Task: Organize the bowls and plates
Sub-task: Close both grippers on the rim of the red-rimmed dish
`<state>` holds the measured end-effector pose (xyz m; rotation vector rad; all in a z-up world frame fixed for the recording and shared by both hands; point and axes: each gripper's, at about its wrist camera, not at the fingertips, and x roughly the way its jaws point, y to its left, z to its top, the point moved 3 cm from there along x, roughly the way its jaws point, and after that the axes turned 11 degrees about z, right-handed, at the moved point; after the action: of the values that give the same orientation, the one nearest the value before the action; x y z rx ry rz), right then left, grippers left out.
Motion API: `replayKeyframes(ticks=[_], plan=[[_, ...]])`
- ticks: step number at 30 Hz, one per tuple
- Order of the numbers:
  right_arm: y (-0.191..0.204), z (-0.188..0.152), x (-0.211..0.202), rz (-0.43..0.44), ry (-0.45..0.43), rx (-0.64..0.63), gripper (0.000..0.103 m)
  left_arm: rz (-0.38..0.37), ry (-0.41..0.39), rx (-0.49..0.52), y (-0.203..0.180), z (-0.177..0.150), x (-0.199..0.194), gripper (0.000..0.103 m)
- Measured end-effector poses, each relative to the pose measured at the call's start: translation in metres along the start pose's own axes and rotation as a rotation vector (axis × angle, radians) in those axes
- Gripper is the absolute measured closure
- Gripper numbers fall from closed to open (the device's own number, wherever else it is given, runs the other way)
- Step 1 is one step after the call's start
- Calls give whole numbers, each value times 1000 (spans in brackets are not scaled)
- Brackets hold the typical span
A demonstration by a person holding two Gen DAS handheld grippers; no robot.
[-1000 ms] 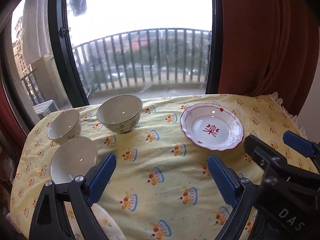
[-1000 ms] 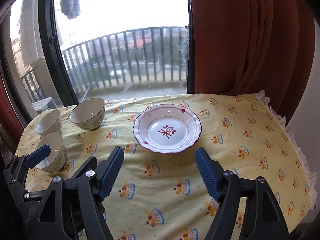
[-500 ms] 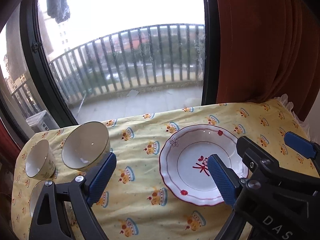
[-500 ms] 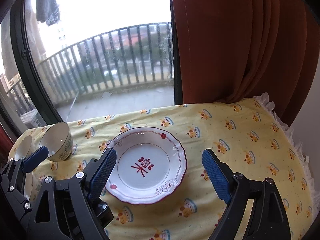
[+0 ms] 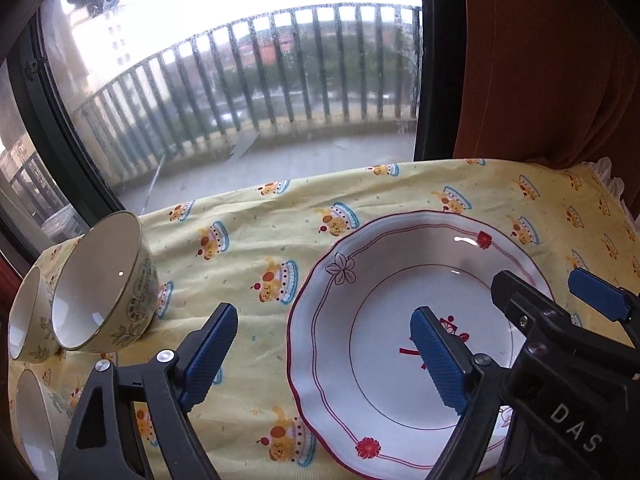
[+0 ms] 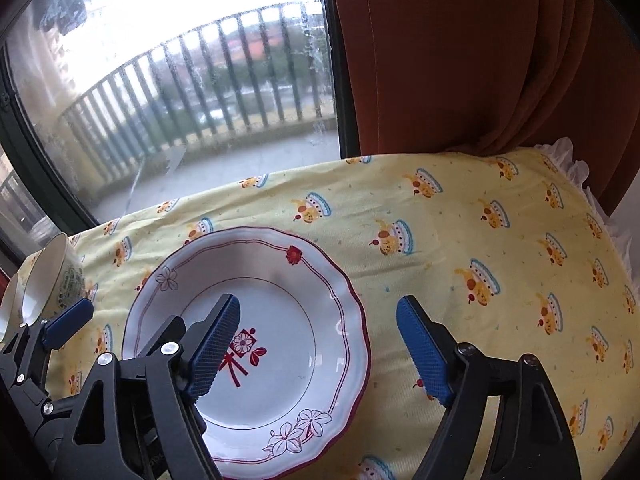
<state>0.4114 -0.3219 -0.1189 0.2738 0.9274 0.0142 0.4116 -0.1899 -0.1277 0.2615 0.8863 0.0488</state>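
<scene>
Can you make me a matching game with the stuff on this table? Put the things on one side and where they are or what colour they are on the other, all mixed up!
Things:
1. plate
2. bowls
3. curtain
4. tablecloth

Clues:
A. yellow, with little cake pictures
B. dark orange, hanging beside the window
C. white with a red rim, in front of both grippers
D. grouped at the left end of the table

Pairs: 1-C, 2-D, 3-B, 4-A
</scene>
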Motion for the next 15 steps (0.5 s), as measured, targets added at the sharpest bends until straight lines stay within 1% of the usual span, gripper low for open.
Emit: replayKeyframes(ticks=[1, 2, 3, 4, 7, 8, 11, 15], plan=[[-1, -2, 4, 2, 16, 5, 27, -5, 14, 4, -1, -2, 4, 22], [-1, -3, 9, 6, 32, 4, 33, -11, 31, 7, -2, -4, 8, 25], [-1, -4, 12, 7, 44, 3, 35, -14, 39, 10, -3, -6, 10, 28], [-2, -5, 15, 9, 56, 4, 42, -16, 42, 14, -2, -8, 10, 33], [-6, -7, 21, -2, 64, 10, 48, -32, 42, 34, -4, -10, 8, 42], [-7, -8, 22, 1, 68, 21, 50, -40, 48, 40, -6, -11, 10, 42], [-8, -10, 22, -6, 73, 15, 54, -22, 37, 56, -9, -12, 10, 43], [-4, -14, 17, -16, 89, 3, 54, -11, 34, 83, -10, -17, 6, 43]])
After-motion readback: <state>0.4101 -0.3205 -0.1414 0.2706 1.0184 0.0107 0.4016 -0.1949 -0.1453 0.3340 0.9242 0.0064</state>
